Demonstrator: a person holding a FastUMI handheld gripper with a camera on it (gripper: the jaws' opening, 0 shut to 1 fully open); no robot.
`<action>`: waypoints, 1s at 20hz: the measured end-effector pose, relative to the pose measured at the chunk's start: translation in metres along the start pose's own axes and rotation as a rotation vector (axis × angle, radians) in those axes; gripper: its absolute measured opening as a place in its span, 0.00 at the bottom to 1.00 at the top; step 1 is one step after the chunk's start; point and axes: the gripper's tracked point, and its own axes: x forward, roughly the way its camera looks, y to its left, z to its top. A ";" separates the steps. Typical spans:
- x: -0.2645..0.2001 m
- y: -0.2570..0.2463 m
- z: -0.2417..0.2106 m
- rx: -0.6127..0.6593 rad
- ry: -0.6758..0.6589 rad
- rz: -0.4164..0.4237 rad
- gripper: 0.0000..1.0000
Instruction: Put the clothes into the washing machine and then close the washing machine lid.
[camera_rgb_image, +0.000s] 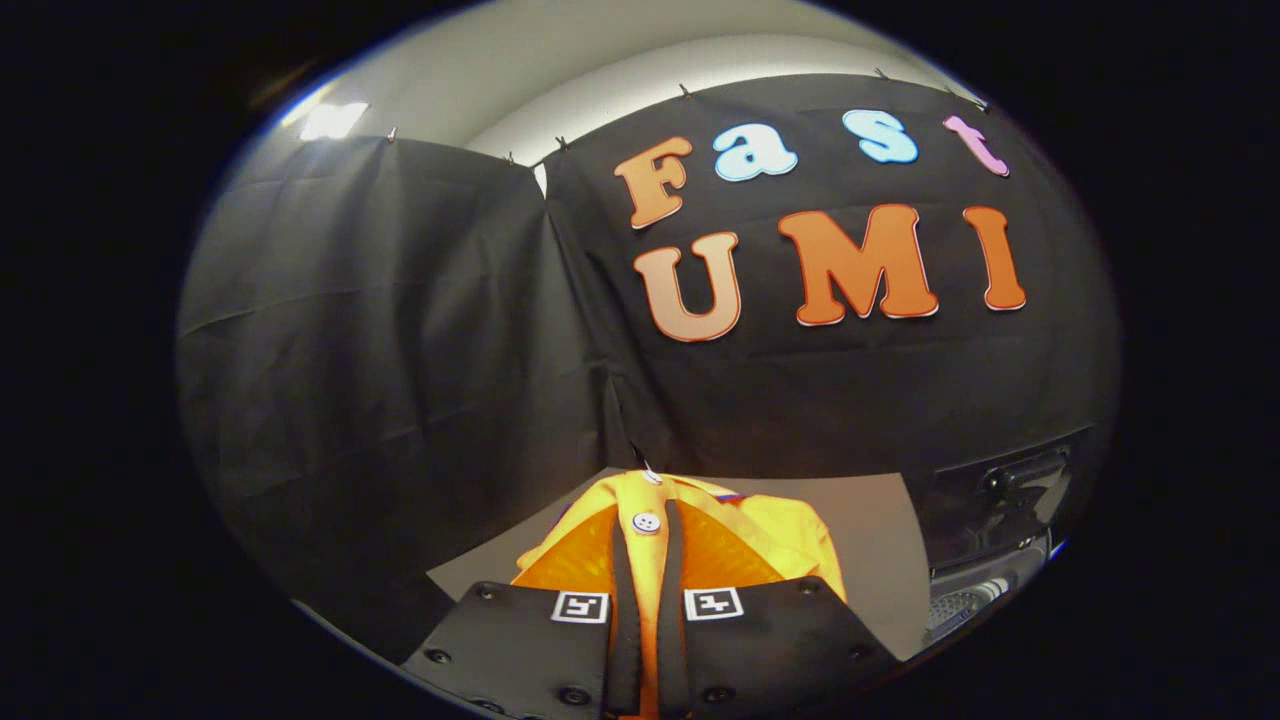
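Note:
An orange garment (760, 535) with a white button (646, 522) hangs bunched around my gripper (648, 515). Both fingers (625, 600) stand close together and press a fold of the orange cloth between them, so the gripper is shut on it. The garment is lifted above the grey table (870, 560) and hides whatever lies straight ahead of the fingers. To the right, beyond the table's edge, stands the washing machine (985, 585) with its dark lid (1000, 495) raised; a bit of the perforated drum shows below the lid.
Black cloth walls (380, 350) close the booth behind and to the left, meeting at a corner just beyond the garment. A white ceiling with a light (330, 120) shows above them.

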 end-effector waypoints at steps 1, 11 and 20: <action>-0.009 -0.006 0.009 -0.005 -0.018 -0.009 0.14; -0.086 -0.136 0.082 0.007 -0.141 -0.154 0.14; -0.131 -0.302 0.037 0.024 -0.079 -0.329 0.14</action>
